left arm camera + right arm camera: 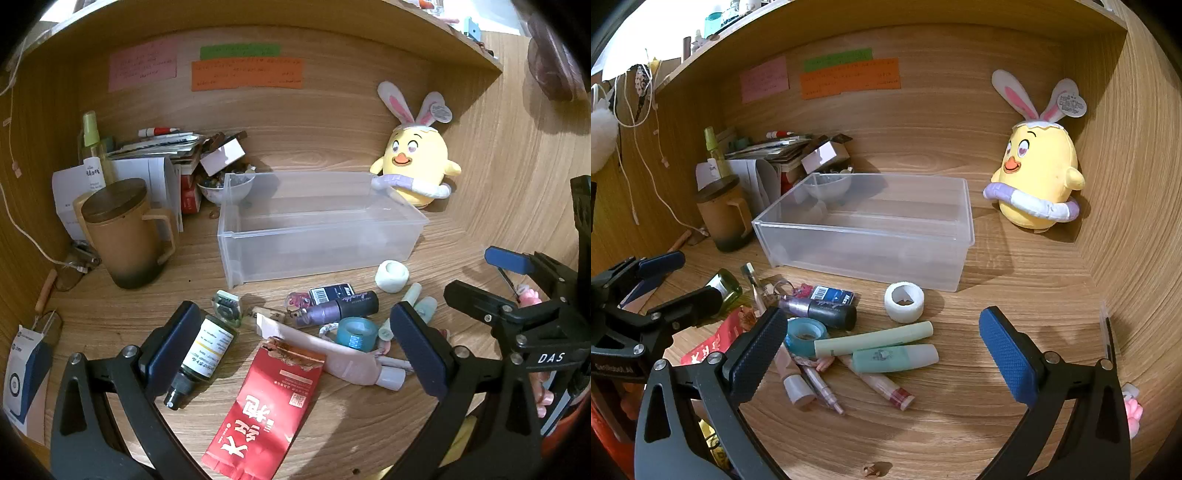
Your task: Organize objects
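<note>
Left wrist view
Left gripper (295, 347): fingers spread wide, grasping nothing, above the clutter on the wooden desk (369, 424).
Green bottle (201, 360): lay on its side just inside the left finger, dark cap toward the camera.
Red packet (264, 410): lay flat between the fingers, its torn top edge beside a pink tube (332, 354).
Blue tape roll (356, 332): sat between the pink tube and a purple nail-polish bottle (338, 308).
White tape roll (392, 276): stood just in front of the clear plastic bin (321, 236), apart from the pile.
Clear plastic bin: sat mid-desk with nothing visible inside; a yellow chick plush (417, 162) stood behind its right end, a brown lidded mug (123, 232) to its left.
Right gripper (480, 275): seen at the right edge, fingers parted.

Right wrist view
Right gripper (882, 350): fingers released and wide apart, holding nothing.
Pale green tube (873, 339): lay between the fingers, touching a mint tube (895, 358) just in front of it.
White tape roll (904, 301): stood near the bin's (864, 236) front wall.
Blue tape roll (805, 334): lay beside the left finger, next to the purple nail-polish bottle (816, 308).
Left gripper (670, 280): at the left edge, fingers apart over the green bottle (726, 286).
</note>
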